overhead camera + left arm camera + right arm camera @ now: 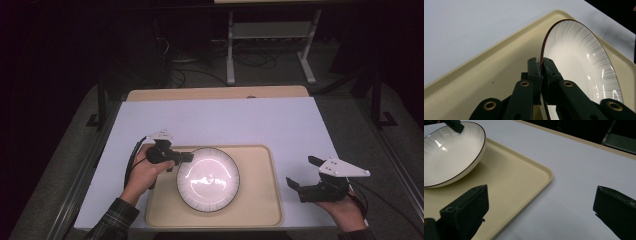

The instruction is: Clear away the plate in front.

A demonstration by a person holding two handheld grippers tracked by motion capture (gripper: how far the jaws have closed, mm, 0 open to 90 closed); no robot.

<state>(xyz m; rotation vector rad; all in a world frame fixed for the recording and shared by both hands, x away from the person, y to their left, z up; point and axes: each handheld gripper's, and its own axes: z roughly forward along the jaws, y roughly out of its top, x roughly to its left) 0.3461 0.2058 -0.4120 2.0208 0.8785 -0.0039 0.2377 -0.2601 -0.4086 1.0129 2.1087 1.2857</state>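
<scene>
Black jaws of left gripper (541, 75) nearest lens, pinched tight on thin dark-edged rim of white glazed ceramic bowl (584, 60). Bowl sits on beige plastic tray (260, 200), tray on white table (215, 120).

Judgement: bowl stiff, fairly heavy, brittle, glaze slippery; one-point rim pinch likely to tilt or slip. Hold rim deep, lift slowly.

Right gripper (306, 175) spread wide, empty, right of tray.
</scene>
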